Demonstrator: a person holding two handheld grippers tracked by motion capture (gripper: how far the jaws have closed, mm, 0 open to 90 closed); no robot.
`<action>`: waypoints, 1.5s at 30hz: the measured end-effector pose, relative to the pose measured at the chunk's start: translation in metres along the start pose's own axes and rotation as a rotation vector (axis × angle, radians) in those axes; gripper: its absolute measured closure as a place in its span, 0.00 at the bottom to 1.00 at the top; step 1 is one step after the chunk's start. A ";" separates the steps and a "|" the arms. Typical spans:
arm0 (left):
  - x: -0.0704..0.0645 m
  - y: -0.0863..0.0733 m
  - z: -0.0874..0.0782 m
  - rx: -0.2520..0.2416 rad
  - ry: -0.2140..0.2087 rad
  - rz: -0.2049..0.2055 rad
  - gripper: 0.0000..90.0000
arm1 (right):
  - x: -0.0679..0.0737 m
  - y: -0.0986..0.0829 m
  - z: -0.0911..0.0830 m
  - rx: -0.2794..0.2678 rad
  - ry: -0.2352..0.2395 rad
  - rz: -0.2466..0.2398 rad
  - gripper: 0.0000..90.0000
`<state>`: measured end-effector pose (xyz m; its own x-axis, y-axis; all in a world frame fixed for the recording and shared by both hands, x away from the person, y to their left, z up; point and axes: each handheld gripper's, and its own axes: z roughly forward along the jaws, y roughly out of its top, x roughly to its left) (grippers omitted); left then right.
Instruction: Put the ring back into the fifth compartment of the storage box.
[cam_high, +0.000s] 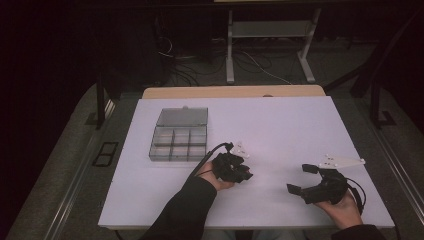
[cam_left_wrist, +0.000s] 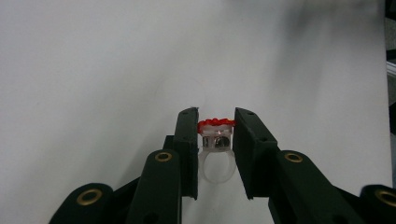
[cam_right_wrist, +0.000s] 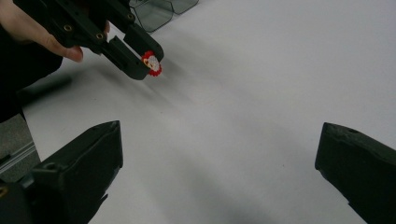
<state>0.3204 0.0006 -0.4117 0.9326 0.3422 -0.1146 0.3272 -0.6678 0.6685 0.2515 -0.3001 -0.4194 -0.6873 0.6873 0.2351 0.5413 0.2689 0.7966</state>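
A small clear plastic ring with a red flower top (cam_left_wrist: 215, 135) sits clamped between the jaws of my left gripper (cam_left_wrist: 215, 122), held just above the white table. In the high view my left gripper (cam_high: 245, 173) is at the table's middle front. From the right gripper view the ring (cam_right_wrist: 152, 62) sticks out of the left gripper's tip, red rim around a white centre. My right gripper (cam_high: 301, 178) rests at the front right, jaws wide apart with nothing between them, and its jaws (cam_right_wrist: 219, 163) frame bare table.
A grey compartment box (cam_high: 179, 136) with its lid open stands at the table's left middle. The white tabletop (cam_high: 280, 125) has free room at centre and right. Desk legs and cables lie on the floor beyond the far edge.
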 end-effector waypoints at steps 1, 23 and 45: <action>0.000 0.001 -0.001 -0.009 0.003 -0.008 0.78 | 0.000 0.000 0.000 0.000 0.000 0.000 0.00; 0.015 0.005 -0.029 -0.046 0.030 -0.039 0.78 | 0.000 0.000 0.000 -0.001 0.000 0.001 0.00; 0.032 -0.004 -0.056 -0.078 0.084 -0.075 0.78 | -0.001 0.000 0.001 0.002 0.000 -0.005 0.00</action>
<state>0.3404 0.0517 -0.3771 0.8889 0.4456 -0.1067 0.3797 -0.5862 0.7157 0.2523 -0.3001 -0.4199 -0.6896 0.6863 0.2312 0.5394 0.2737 0.7963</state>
